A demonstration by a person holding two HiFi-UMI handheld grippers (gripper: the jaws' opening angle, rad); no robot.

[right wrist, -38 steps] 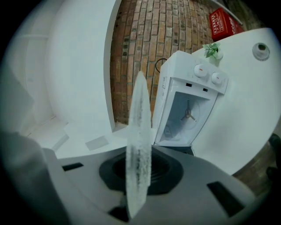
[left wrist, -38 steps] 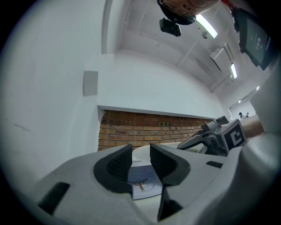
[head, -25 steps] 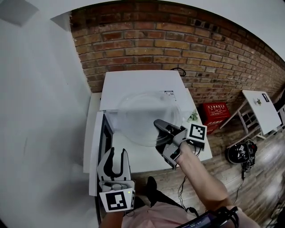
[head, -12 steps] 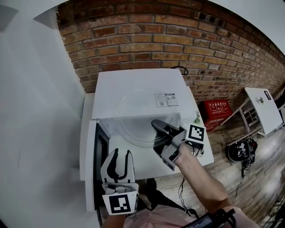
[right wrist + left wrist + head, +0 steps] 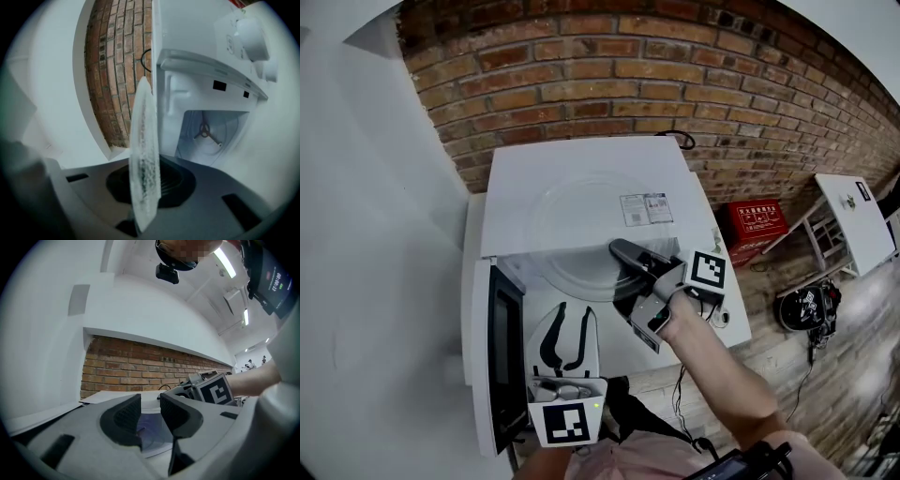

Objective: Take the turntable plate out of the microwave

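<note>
The clear glass turntable plate hangs level in front of the white microwave, outside its open mouth. My right gripper is shut on the plate's right rim; in the right gripper view the rim stands edge-on between the pads of the right gripper, whose jaws are easing open. My left gripper is below the plate's near edge, open and holding nothing. In the left gripper view the left gripper looks along the plate's underside.
The microwave door is swung open at the left. The bare cavity with its drive coupler shows behind the plate. A brick wall is behind. On the wooden floor at right are a red box, a white table and a dark bag.
My left gripper has moved right and forward, closer under the plate's near edge. The right gripper with the plate has shifted slightly left. The door stays open.
</note>
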